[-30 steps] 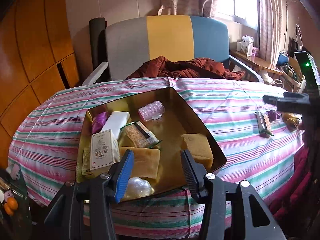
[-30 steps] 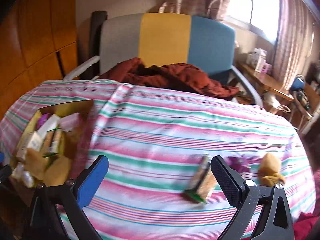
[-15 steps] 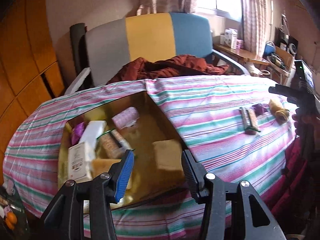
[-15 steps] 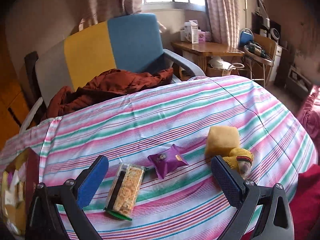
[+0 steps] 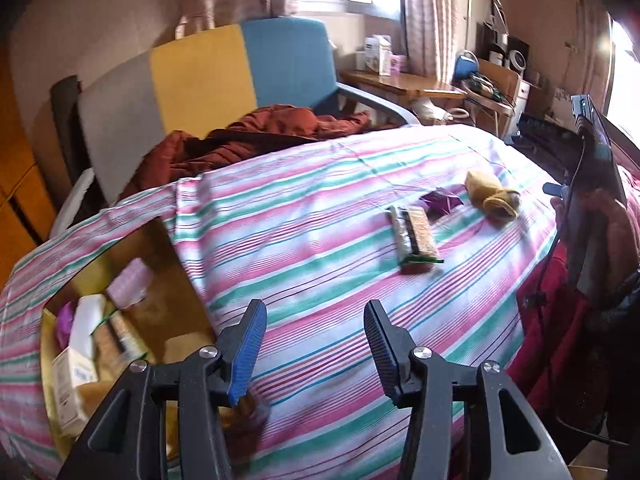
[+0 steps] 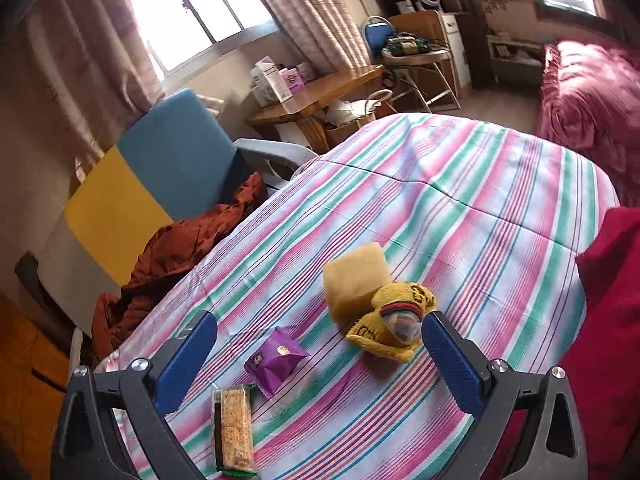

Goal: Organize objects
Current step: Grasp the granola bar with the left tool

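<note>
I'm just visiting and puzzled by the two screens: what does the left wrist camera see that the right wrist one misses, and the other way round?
Only the left wrist view shows the gold box at the table's left, filled with packets, and the person's right hand gripping its handle. Only the right wrist view shows the pink bed. Both show the striped tablecloth, the cracker pack, the purple packet, the yellow sponge, the yellow sock and the chair. Each view shows its own open tool: left tool, right tool.
</note>
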The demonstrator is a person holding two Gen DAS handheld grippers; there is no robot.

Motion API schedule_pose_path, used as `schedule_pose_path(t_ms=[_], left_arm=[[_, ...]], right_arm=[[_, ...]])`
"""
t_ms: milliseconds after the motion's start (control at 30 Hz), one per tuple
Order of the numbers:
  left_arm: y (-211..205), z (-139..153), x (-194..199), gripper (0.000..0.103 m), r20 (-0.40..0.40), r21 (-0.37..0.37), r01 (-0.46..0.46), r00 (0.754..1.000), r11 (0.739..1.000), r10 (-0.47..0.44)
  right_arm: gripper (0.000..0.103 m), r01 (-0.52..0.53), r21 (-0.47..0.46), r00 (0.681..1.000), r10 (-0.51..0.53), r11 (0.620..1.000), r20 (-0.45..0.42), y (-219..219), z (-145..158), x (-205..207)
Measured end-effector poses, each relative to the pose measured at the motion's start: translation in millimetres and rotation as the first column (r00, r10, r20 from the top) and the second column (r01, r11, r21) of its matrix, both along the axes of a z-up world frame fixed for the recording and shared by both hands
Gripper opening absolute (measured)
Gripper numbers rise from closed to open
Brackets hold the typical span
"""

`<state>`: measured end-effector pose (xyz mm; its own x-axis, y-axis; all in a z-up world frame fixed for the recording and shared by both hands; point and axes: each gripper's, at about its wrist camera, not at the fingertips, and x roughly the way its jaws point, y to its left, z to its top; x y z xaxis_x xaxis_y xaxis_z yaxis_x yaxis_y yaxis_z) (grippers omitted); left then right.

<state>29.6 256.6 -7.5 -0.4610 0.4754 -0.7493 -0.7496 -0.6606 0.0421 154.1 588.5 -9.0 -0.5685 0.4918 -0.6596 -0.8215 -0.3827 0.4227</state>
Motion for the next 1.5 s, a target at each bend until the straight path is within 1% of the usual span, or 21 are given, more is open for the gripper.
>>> schedule_pose_path(t_ms=[100,200,267,333,400,500,633,733,833,1000,1100,1167,1200,1267,1333,1367,1400,1433,1500], left_arm=[[23,-9,-2,0.051,0.039,-0.005,0.053,0.998,0.999,-0.053],[46,-18,-3,0.052,0.077,-0.008,0.086,0.993,0.996,-0.085],[62,-25,-4,0.056,0.090,-0.018,0.105,0.991,0.994,-0.103],[78,-31,-6,0.066,0.112,-0.021,0.129,0.986,0.991,-0.126],[94,-38,-8,0.070,0.135,-0.021,0.151,0.980,0.988,-0.147],[115,-45,-10,0.071,0.148,-0.021,0.176,0.974,0.984,-0.171],[145,-55,-14,0.080,0.154,-0.037,0.205,0.968,0.978,-0.197],[165,-64,-18,0.081,0.143,-0.063,0.215,0.969,0.975,-0.204],[181,-74,-25,0.081,0.146,-0.075,0.216,0.968,0.973,-0.204],[200,-91,-37,0.081,0.161,-0.093,0.225,0.965,0.970,-0.208],[204,-103,-47,0.080,0.188,-0.097,0.218,0.962,0.971,-0.197],[202,-111,-55,0.075,0.212,-0.095,0.197,0.962,0.976,-0.174],[199,-111,-56,0.073,0.198,-0.077,0.194,0.964,0.978,-0.176],[197,-111,-56,0.068,0.188,-0.079,0.199,0.965,0.977,-0.182],[193,-111,-57,0.060,0.176,-0.079,0.199,0.967,0.977,-0.183],[191,-111,-59,0.058,0.181,-0.073,0.194,0.967,0.978,-0.179],[189,-110,-60,0.053,0.187,-0.067,0.188,0.967,0.980,-0.173],[186,-109,-62,0.051,0.193,-0.065,0.182,0.967,0.981,-0.167],[181,-109,-62,0.050,0.201,-0.070,0.179,0.966,0.981,-0.162]], right_arm=[[0.103,0.031,-0.056,0.999,-0.033,0.998,-0.033,10,-5,8],[0.103,0.034,-0.096,0.996,-0.041,0.995,-0.075,15,-8,14],[0.103,0.044,-0.106,0.994,-0.054,0.993,-0.093,17,-8,17],[0.103,0.046,-0.121,0.991,-0.060,0.992,-0.118,19,-9,20],[0.103,0.056,-0.136,0.986,-0.076,0.989,-0.147,22,-10,26],[0.103,0.078,-0.162,0.973,-0.111,0.984,-0.204,26,-12,36],[0.103,0.077,-0.222,0.958,-0.134,0.972,-0.253,33,-20,41],[0.103,0.081,-0.249,0.950,-0.150,0.965,-0.274,35,-24,45],[0.103,0.078,-0.262,0.949,-0.153,0.962,-0.277,37,-27,45],[0.103,0.035,-0.307,0.959,-0.118,0.951,-0.257,41,-37,30],[0.103,0.015,-0.302,0.970,-0.087,0.953,-0.228,39,-39,22],[0.103,-0.011,-0.300,0.976,-0.055,0.954,-0.212,37,-40,16],[0.103,-0.023,-0.300,0.978,-0.040,0.954,-0.203,36,-41,12],[0.103,-0.039,-0.300,0.982,-0.018,0.953,-0.187,35,-42,8],[0.103,-0.040,-0.296,0.986,-0.010,0.954,-0.165,34,-43,5],[0.103,-0.044,-0.296,0.988,-0.003,0.954,-0.156,34,-43,4],[0.103,-0.047,-0.294,0.990,0.004,0.955,-0.144,33,-44,2],[0.103,-0.050,-0.290,0.991,0.012,0.956,-0.133,32,-44,0],[0.103,-0.068,-0.275,0.994,0.040,0.959,-0.105,29,-43,-5]])
